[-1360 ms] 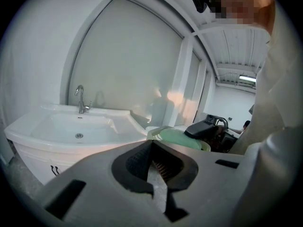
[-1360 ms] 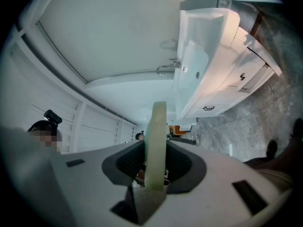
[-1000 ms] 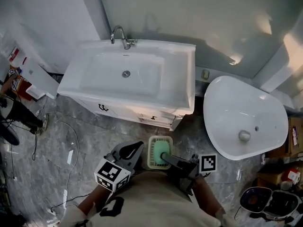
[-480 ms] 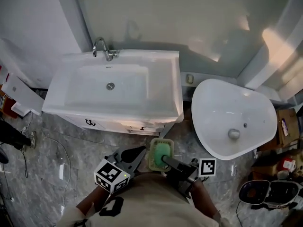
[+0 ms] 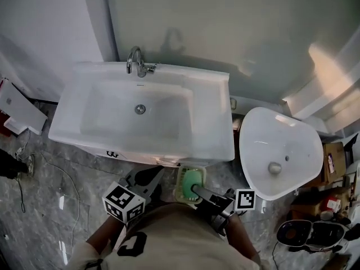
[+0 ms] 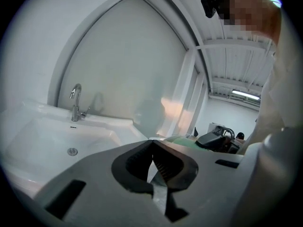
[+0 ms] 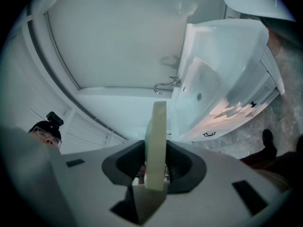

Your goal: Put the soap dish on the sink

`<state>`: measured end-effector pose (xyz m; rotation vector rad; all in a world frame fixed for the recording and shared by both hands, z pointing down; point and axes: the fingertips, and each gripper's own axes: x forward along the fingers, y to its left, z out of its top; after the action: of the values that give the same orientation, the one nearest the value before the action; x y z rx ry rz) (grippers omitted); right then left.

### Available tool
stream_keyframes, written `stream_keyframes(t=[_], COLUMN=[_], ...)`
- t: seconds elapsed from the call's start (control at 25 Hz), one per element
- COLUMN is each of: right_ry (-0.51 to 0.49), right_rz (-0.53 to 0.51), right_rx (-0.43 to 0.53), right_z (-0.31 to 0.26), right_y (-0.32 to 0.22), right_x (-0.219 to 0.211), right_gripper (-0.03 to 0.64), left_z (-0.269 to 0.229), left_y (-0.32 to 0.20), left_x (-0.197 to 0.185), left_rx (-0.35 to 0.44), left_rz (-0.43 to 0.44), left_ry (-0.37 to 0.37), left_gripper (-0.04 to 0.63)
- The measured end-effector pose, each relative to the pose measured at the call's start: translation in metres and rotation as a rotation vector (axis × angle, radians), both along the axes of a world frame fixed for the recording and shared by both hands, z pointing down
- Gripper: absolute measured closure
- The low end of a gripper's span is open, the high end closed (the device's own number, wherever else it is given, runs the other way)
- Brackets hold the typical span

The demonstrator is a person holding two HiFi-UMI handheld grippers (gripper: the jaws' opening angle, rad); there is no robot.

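Observation:
The white sink point(image 5: 214, 122) with its chrome faucet point(image 5: 136, 61) stands on a vanity against the wall. A pale green soap dish point(image 5: 190, 180) with a green soap in it hangs just in front of the sink's front edge. My right gripper point(image 5: 194, 189) is shut on the dish's near end. In the right gripper view the dish point(image 7: 157, 122) stands edge-on between the pads point(image 7: 177, 162), with the sink point(image 7: 208, 79) beyond. My left gripper point(image 5: 152, 175) is beside the dish to its left, shut and empty. Its jaws point(image 6: 152, 145) face the sink point(image 6: 52, 136) and faucet point(image 6: 75, 103).
A white freestanding basin point(image 5: 278, 151) stands right of the vanity. A white panel point(image 5: 19, 108) and cables point(image 5: 62, 179) lie on the marble floor at the left. Boxes point(image 5: 332, 159) and a dark appliance point(image 5: 306, 235) crowd the lower right.
Both grippers and the soap dish have come closer to the sink. The dish now hangs right at the vanity's front edge. The grip on the dish is unchanged.

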<state>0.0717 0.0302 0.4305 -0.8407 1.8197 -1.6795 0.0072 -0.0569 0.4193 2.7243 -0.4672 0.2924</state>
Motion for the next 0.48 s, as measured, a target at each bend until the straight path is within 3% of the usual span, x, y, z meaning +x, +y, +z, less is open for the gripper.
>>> stream_keyframes(t=[0.32, 0.48], right_ry=[0.049, 0.059], right_rz=[-0.035, -0.024], right_rx=[-0.019, -0.048], right_z=[0.001, 0.001], right_y=[-0.063, -0.080], right_x=[-0.052, -0.058], right_gripper=[0.488, 0.488], left_z=[0.008, 0.010], left_y=[-0.067, -0.095], left_x=[-0.061, -0.082], left_rx=[-0.027, -0.020], left_rz=[-0.054, -0.106], left_ry=[0.015, 0.030], left_gripper=[0.577, 0.577])
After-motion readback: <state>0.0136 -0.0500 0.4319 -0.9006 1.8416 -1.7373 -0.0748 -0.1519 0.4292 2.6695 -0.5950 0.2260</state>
